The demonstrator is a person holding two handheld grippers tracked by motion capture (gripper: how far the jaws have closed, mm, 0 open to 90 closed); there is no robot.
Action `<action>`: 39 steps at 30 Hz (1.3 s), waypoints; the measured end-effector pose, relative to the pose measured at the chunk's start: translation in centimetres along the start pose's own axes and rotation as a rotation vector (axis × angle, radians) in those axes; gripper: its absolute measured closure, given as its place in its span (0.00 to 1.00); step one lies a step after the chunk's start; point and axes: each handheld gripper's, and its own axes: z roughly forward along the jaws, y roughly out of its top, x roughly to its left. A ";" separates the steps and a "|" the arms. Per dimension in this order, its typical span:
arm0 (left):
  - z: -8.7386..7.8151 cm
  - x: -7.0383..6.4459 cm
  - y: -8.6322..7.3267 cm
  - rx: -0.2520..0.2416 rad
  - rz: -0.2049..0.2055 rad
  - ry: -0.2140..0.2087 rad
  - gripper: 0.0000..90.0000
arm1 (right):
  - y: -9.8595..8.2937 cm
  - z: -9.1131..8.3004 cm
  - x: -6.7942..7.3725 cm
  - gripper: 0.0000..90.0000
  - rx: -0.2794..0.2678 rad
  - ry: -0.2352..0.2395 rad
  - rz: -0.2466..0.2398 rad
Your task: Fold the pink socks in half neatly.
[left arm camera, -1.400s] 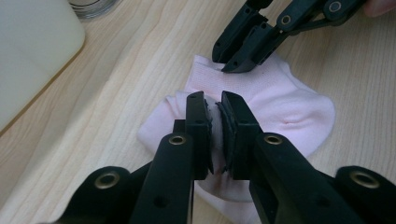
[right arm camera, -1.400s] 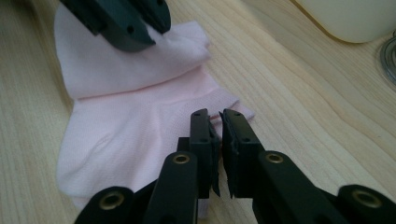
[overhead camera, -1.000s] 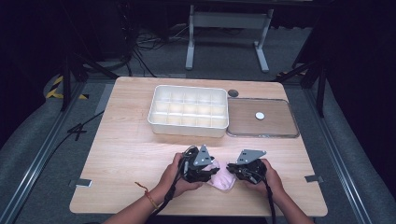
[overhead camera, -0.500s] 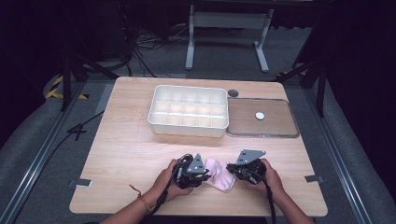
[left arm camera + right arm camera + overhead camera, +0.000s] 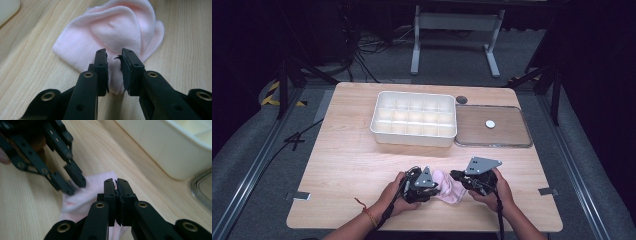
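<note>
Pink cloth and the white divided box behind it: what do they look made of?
Pink cloth: soft knit fabric, likely cotton; fine ribbed weave and limp folds show. White divided box: apparently moulded plastic, smooth, slightly glossy, with rounded corners and thin walls.

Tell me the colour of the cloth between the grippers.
The cloth is pale pink, clearest in the left gripper view.

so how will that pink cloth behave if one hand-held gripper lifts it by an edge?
The pink cloth lies in soft overlapping folds, so it is likely floppy and would drape and unfold when lifted. Its thin knit suggests it is light. On the smooth table a push would probably bunch it rather than slide it whole.
</note>
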 end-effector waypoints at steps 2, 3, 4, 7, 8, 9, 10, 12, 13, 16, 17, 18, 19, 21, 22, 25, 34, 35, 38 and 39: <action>0.0 0.0 0.0 0.002 0.003 0.001 0.83 | 0.6 0.0 0.5 0.97 -0.025 0.015 -0.003; 0.0 0.1 0.0 0.002 0.002 0.001 0.83 | 0.9 0.1 0.8 0.97 -0.037 0.018 -0.014; 0.0 0.1 0.0 0.003 0.001 0.001 0.83 | 1.1 0.2 1.1 0.97 -0.038 0.024 -0.019; 0.0 0.2 0.0 0.010 0.004 -0.004 0.83 | 1.4 0.9 1.8 0.96 -0.018 0.039 -0.054; 0.0 0.2 0.0 0.010 0.005 -0.005 0.83 | 1.3 1.1 2.0 0.96 -0.005 0.042 -0.056; -0.1 0.2 0.0 0.012 0.005 -0.004 0.83 | 1.2 1.3 2.1 0.96 0.012 0.044 -0.063; 0.0 0.1 0.0 0.008 0.001 -0.004 0.83 | 1.0 1.5 2.1 0.96 0.025 0.046 -0.065; -0.1 0.1 0.0 0.012 -0.005 -0.006 0.83 | 0.4 1.9 1.9 0.96 0.057 0.047 -0.069; -0.1 0.1 0.0 0.010 -0.001 -0.006 0.83 | 0.1 2.0 1.9 0.96 0.074 0.046 -0.072; -0.1 0.1 0.0 0.017 -0.007 -0.012 0.83 | -0.6 2.2 1.7 0.96 0.117 0.040 -0.079; -0.1 0.1 0.0 0.016 -0.006 -0.011 0.83 | -0.8 2.3 1.6 0.95 0.129 0.036 -0.081; -0.1 0.1 0.0 0.011 -0.012 -0.010 0.83 | -1.1 2.3 1.5 0.95 0.136 0.038 -0.070; -0.1 0.1 0.0 0.011 -0.009 -0.010 0.83 | -1.2 2.3 1.4 0.95 0.145 0.039 -0.069; -0.1 0.1 0.0 0.015 -0.010 -0.011 0.83 | -1.5 2.4 1.4 0.95 0.157 0.041 -0.071; -0.1 0.1 0.0 0.011 -0.008 -0.010 0.83 | -1.5 2.3 1.3 0.95 0.161 0.041 -0.070; -0.2 0.2 -0.1 0.012 -0.007 -0.009 0.83 | -1.7 2.3 1.3 0.95 0.173 0.049 -0.065; -1.7 1.5 -0.8 -0.034 -0.204 0.027 0.57 | -1.9 2.5 1.2 0.96 0.176 0.055 -0.050; -1.7 1.6 -1.0 -0.035 -0.219 0.026 0.55 | -1.9 2.5 1.2 0.96 0.176 0.055 -0.053; -1.6 1.8 -1.4 -0.023 -0.246 0.045 0.52 | -2.0 2.5 1.2 0.96 0.175 0.056 -0.052; -1.5 1.8 -1.4 -0.015 -0.245 0.049 0.49 | -2.0 2.5 1.2 0.96 0.174 0.051 -0.051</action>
